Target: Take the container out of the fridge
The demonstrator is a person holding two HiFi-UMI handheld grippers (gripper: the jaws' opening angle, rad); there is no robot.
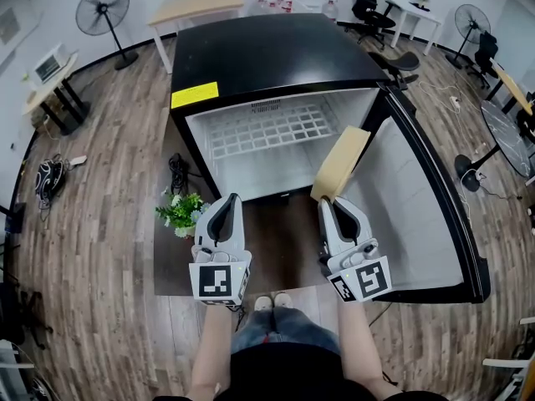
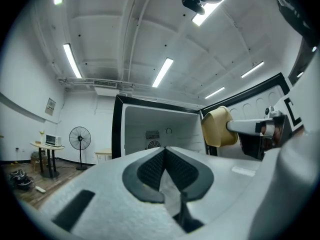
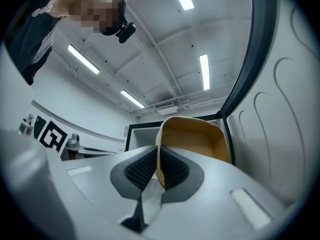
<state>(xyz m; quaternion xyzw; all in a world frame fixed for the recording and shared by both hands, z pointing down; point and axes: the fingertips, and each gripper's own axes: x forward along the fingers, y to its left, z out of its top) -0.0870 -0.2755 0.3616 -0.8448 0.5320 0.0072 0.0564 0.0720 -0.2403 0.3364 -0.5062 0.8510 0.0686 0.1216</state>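
The tan, open-topped container (image 1: 341, 164) hangs tilted in front of the open black fridge (image 1: 276, 57), outside its cavity. My right gripper (image 1: 328, 200) is shut on the container's lower rim. In the right gripper view the pads (image 3: 172, 166) pinch the container's thin wall (image 3: 195, 139). My left gripper (image 1: 227, 199) is level with it, to the left, shut with nothing between its jaws (image 2: 164, 150). The left gripper view shows the container (image 2: 217, 126) at its right, with the white fridge interior (image 2: 150, 129) behind.
The fridge door (image 1: 418, 199) stands swung open on the right, close beside my right gripper. A white wire shelf (image 1: 267, 130) lies inside the fridge. A small potted plant (image 1: 182, 213) and a cable sit on the floor at the left. Desks, chairs and fans ring the room.
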